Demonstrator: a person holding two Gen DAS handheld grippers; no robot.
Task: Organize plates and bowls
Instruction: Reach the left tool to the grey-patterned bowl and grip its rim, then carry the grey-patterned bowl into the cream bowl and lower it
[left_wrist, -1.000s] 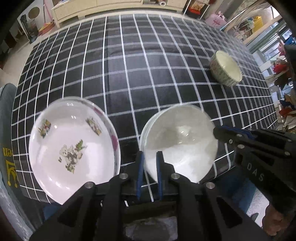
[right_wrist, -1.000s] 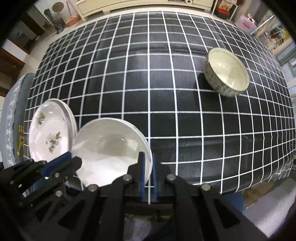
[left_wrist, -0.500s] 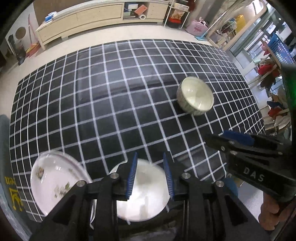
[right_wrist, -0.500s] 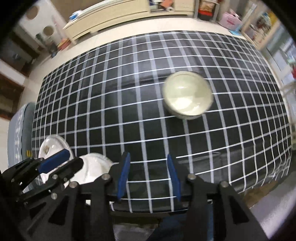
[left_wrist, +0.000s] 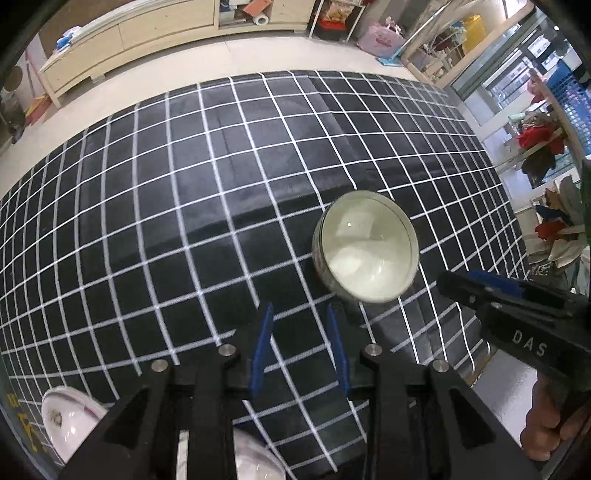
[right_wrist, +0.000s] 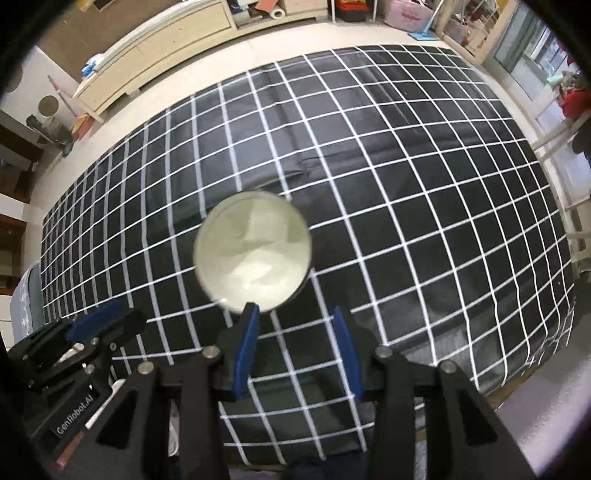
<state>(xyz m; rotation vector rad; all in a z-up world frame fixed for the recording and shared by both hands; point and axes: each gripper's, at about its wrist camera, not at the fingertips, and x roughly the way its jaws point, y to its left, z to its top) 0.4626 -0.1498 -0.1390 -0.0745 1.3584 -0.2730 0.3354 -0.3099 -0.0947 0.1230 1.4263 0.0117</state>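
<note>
A patterned bowl with a pale inside (left_wrist: 365, 246) stands upright on the black checked tablecloth (left_wrist: 184, 221); it also shows in the right wrist view (right_wrist: 253, 254). My left gripper (left_wrist: 299, 314) is open and empty, just left of and nearer than the bowl. My right gripper (right_wrist: 293, 314) is open and empty, its left fingertip at the bowl's near rim. A printed white plate (left_wrist: 64, 421) and a plain white bowl (left_wrist: 255, 461) lie at the near left edge, mostly hidden behind my left gripper.
The right gripper's body (left_wrist: 524, 325) shows at the right of the left wrist view; the left gripper's body (right_wrist: 74, 354) shows at the left of the right wrist view. The table's near edge (right_wrist: 406, 402) is close below. A low cabinet (left_wrist: 129, 40) stands beyond the table.
Both grippers opened, letting go of the white bowl, and rose and moved right toward the patterned bowl. The plate and white bowl dropped to the bottom left of view.
</note>
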